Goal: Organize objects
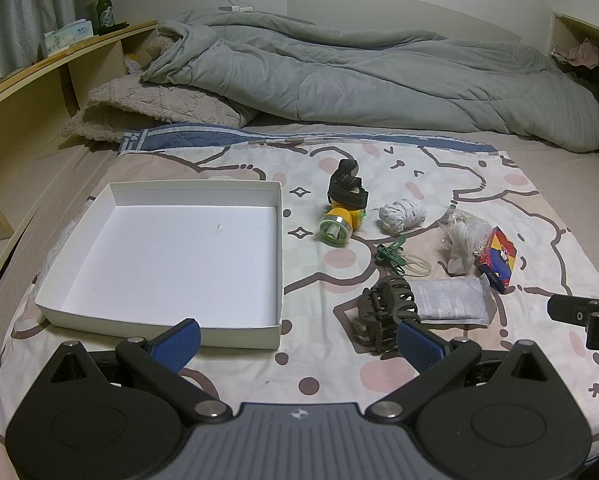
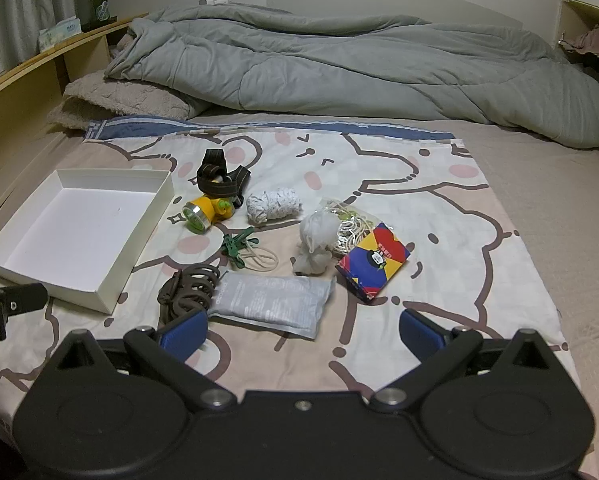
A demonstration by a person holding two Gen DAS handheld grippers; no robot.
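Both grippers, left gripper and right gripper, gape wide, empty; shallow white cardboard tray sits empty; brown plastic claw hair clip overlaps grey foil sachet, risking a double grab

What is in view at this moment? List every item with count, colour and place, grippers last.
box: 1, white, open and empty, left on the printed cloth
headlamp: 1, yellow with dark strap, right of the box
rope bundle: 1, white, right of the headlamp
clothes peg: 1, green, in front of the headlamp
rubber band: 1, pale, beside the peg
hair claw: 1, brown, near the box's front corner
sachet: 1, grey, right of the claw
clear bag: 1, white contents, beside the carton
carton: 1, blue, red and yellow, far right
duvet: 1, grey, back of bed
bottle: 1, green, shelf
left gripper: open, empty
right gripper: open, empty
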